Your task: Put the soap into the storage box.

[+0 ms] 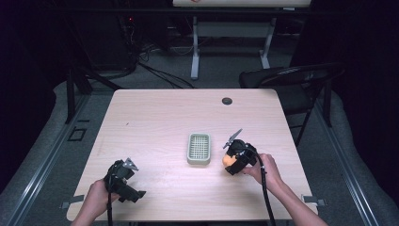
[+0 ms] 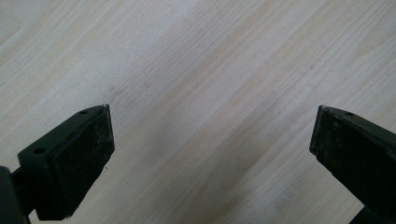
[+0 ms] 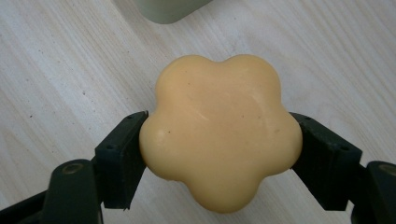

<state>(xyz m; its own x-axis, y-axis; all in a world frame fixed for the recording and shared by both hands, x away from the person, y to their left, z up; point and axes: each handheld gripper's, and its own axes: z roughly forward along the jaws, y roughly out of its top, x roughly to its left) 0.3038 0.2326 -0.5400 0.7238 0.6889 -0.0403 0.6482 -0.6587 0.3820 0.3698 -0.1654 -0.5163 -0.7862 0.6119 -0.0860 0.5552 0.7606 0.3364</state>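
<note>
- Your right gripper (image 1: 229, 159) sat right of centre on the table (image 1: 155, 117), your right hand (image 1: 263, 170) behind it near the front edge.
- Its jaws were closed onto an orange flower-shaped soap (image 3: 220, 130): in the right gripper view one pad pressed each side of it, five rounded lobes visible, surface smooth with a few faint scuffs.
- In the high view the soap (image 1: 228, 160) showed as a small orange patch at the gripper's tip, just right of the soap dish (image 1: 198, 148). Couldn't tell whether it rested on the wood or hung just above it.
- The dish was pale green, rectangular, with a gridded insert, near the table's middle. Its corner (image 3: 170, 9) cut into the top of the right gripper view, close to the soap but not touching.
- Your left gripper (image 1: 123, 176) was at the front-left of the table, well apart from the dish, held by your left hand (image 1: 96, 197).
- Left gripper view: jaws spread wide, nothing between them, bare light wood grain below (image 2: 210, 93).
- A small dark round grommet (image 1: 227, 100) sat near the far edge of the table.
- A black folding chair (image 1: 291, 80) stood beyond the far-right corner.
</note>
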